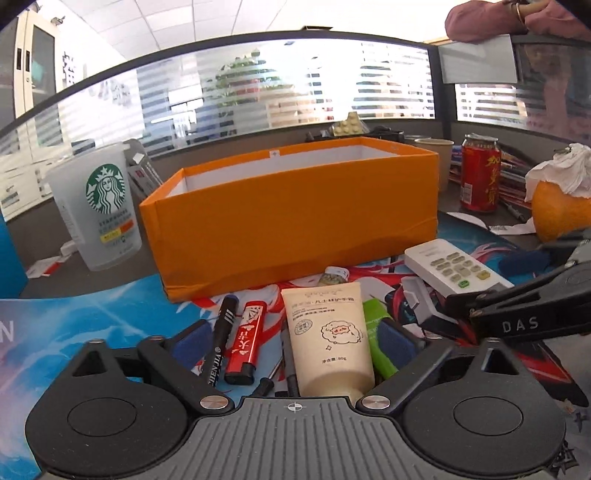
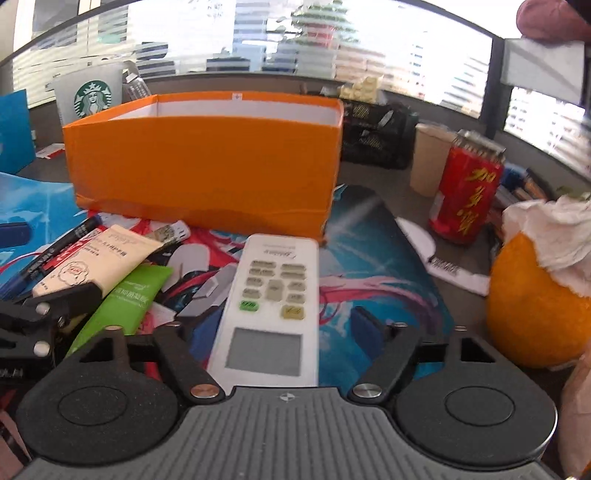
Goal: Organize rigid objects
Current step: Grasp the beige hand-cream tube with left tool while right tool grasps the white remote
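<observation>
An open orange box [image 1: 295, 221] [image 2: 207, 177] stands on the printed mat. In front of it lie a black marker [image 1: 221, 332], a red lighter [image 1: 245, 339], a cream hand-cream tube [image 1: 328, 336] [image 2: 99, 258] and a green tube [image 1: 376, 339] [image 2: 125, 299]. My left gripper [image 1: 295, 343] is open low over this cluster, its blue pads [image 1: 190, 341] flanking all of them. A white remote [image 2: 273, 299] [image 1: 454, 266] lies between the fingers of my right gripper [image 2: 280, 325], which is open; a gap shows beside the right pad [image 2: 365, 325].
A Starbucks cup [image 1: 99, 206] stands left of the box. A red can [image 2: 465, 192], a paper cup [image 2: 428, 162] and an orange topped with tissue [image 2: 532, 302] sit to the right. A black mesh organizer [image 2: 373, 136] is behind. A person's hand [image 1: 509, 18] rests on the partition.
</observation>
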A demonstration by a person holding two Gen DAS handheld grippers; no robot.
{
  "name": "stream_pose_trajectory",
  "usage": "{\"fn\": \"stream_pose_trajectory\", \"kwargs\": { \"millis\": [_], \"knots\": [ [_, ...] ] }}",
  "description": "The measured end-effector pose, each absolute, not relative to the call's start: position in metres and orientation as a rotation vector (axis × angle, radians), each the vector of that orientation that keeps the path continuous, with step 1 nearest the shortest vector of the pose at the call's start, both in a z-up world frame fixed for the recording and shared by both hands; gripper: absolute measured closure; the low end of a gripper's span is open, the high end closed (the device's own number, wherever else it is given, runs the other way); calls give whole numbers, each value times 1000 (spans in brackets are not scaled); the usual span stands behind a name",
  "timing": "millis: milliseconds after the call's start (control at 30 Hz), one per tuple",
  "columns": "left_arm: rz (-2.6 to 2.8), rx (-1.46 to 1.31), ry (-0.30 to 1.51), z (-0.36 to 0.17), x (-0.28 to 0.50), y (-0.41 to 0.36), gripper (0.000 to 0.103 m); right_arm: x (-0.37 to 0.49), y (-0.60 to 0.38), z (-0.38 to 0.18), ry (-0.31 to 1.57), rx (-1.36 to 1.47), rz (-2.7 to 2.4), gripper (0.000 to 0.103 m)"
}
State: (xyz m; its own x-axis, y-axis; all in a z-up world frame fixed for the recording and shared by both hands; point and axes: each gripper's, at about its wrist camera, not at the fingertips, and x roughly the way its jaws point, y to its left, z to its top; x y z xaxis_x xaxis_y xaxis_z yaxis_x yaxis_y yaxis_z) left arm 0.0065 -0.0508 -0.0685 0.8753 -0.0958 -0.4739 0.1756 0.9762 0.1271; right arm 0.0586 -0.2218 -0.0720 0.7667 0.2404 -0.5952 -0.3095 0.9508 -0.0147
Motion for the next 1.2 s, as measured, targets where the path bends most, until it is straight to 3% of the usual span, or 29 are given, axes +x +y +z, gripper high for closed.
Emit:
{"fn": "stream_pose_trajectory", "kwargs": {
  "millis": [167,433,567,867,967,1200],
  "knots": [
    [-158,190,492,-69,9,-54,18,60,-218,-71,638,-115,319,50],
    [-211,153,540,-72,16,-57,24,61,-221,-70,647,-110,323,51],
    [-241,146,545,-73,16,-63,39,60,-221,-70,647,-127,322,52],
    [-241,114,560,-73,21,-60,39,61,-223,-69,653,-123,321,52],
    [-220,84,551,-72,22,-55,56,61,-224,-69,655,-118,323,52],
    [-224,83,552,-71,21,-52,57,61,-226,-69,653,-107,322,53]
  ]
}}
